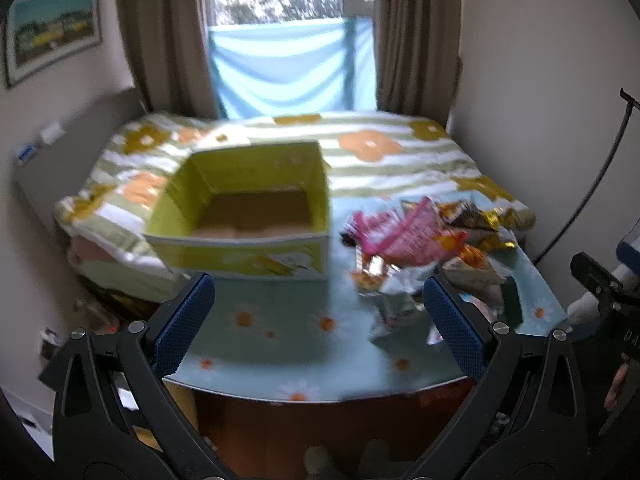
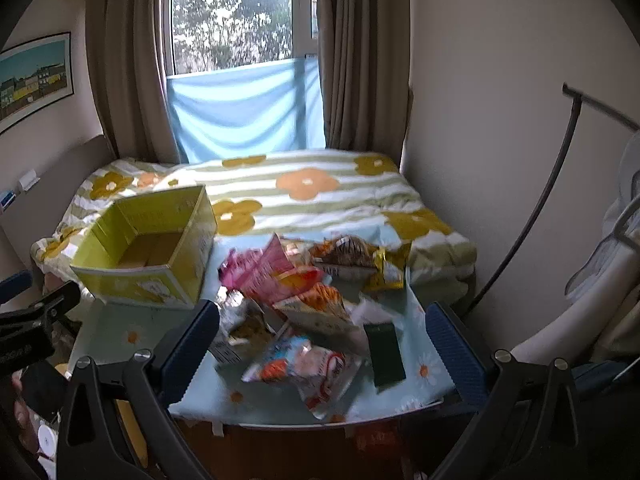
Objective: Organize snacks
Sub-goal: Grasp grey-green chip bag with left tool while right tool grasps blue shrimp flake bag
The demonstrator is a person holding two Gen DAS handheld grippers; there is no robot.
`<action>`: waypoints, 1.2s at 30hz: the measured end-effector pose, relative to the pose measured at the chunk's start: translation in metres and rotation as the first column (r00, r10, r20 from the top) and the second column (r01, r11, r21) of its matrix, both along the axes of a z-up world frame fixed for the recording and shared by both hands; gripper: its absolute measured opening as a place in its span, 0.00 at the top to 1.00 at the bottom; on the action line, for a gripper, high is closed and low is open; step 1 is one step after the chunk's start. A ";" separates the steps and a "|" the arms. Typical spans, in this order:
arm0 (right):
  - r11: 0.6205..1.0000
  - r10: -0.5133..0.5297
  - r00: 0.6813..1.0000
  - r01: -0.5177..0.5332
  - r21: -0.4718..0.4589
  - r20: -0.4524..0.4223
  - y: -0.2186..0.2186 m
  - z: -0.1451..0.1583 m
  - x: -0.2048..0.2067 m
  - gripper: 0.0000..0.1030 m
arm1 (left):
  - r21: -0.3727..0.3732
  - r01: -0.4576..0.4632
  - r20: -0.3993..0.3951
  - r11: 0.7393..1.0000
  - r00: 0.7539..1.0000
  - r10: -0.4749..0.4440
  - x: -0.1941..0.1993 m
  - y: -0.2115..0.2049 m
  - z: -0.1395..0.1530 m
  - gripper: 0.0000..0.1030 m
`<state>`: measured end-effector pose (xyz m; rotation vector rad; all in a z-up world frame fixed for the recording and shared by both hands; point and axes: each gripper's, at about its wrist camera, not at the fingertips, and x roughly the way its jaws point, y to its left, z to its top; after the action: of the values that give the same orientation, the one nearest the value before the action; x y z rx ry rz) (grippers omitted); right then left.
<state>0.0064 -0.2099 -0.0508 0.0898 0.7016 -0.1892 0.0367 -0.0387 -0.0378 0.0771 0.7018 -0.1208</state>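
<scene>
Both grippers, left gripper (image 1: pixel 319 312) and right gripper (image 2: pixel 322 342), hang spread and empty; nothing sits in the yellow box (image 2: pixel 148 248) yet (sorting unstarted), so the nearest packet in the snack pile (image 2: pixel 304 300) needs pinching.

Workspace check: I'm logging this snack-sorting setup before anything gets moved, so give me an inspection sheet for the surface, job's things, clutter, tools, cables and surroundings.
Surface: small table under a pale blue daisy-print cover, set against the bed.
Job's things: yellow cardboard box, open, nothing seen inside, at the table's left; snack packets heaped loosely at its right.
Clutter: dark flat packet beside the heap; what it is cannot be told.
Tools: left tool open, holding nothing; right tool open, holding nothing; both hover short of the table.
Cables: thin dark line curving along the right wall.
Surroundings: bed with a flowered quilt, curtained window, framed picture.
</scene>
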 end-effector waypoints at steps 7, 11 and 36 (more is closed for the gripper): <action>0.995 0.093 0.993 -0.091 0.032 -0.068 -0.033 -0.045 0.008 0.00 | -0.050 0.047 -0.130 0.998 0.990 -0.053 0.032 -0.045 -0.048 0.00; 0.982 0.187 0.972 -0.187 0.014 -0.142 -0.041 -0.074 0.019 0.00 | -0.039 0.075 -0.214 0.996 0.974 -0.082 0.046 -0.068 -0.074 0.00; 0.790 0.569 0.697 -0.611 0.055 -0.435 0.003 -0.196 0.090 0.16 | -0.069 0.214 -0.484 0.974 0.847 -0.221 0.132 -0.123 -0.195 0.00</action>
<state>0.0962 -0.2073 -0.2469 -0.2853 1.1325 0.4022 0.1682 -0.1615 -0.2325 0.1166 1.2022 -0.3732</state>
